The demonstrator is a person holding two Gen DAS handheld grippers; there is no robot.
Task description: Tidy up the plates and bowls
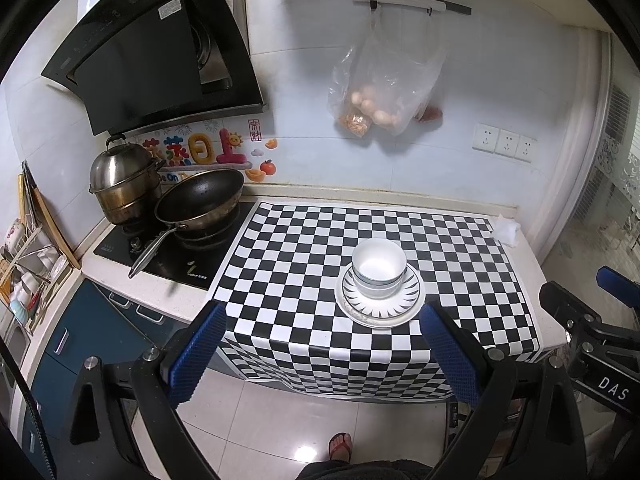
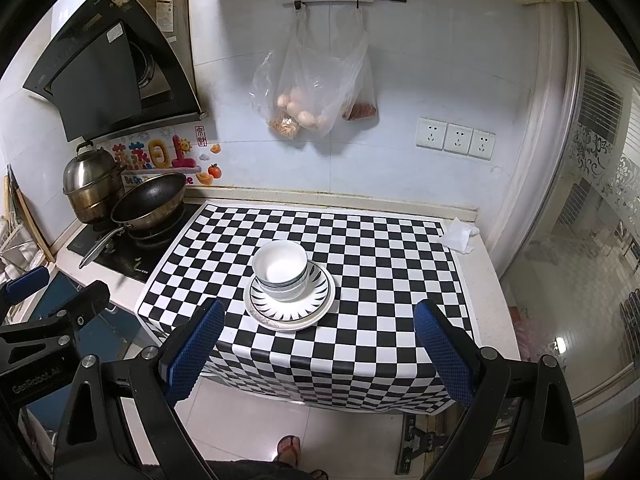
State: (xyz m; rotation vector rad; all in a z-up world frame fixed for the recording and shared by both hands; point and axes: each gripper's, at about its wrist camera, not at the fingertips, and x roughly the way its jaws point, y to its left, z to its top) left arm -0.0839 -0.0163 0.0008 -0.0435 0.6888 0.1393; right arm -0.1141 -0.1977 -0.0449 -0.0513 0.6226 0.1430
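White bowls with dark rim bands (image 1: 379,267) are nested in one stack on stacked white plates with black ray pattern (image 1: 412,292), on the checkered mat (image 1: 304,256). The same bowls (image 2: 281,269) and plates (image 2: 320,284) show in the right wrist view on the mat (image 2: 380,264). My left gripper (image 1: 322,316) is open and empty, held back over the counter's front edge, short of the plates. My right gripper (image 2: 320,316) is open and empty, also held back from the stack. The right gripper shows at the right edge of the left wrist view (image 1: 580,312).
A black wok (image 1: 200,200) and a steel steamer pot (image 1: 120,180) sit on the hob at left. A dish rack (image 1: 24,264) stands far left. Plastic bags (image 1: 384,92) hang on the wall. A crumpled tissue (image 1: 506,230) lies at the counter's back right. Tiled floor lies below.
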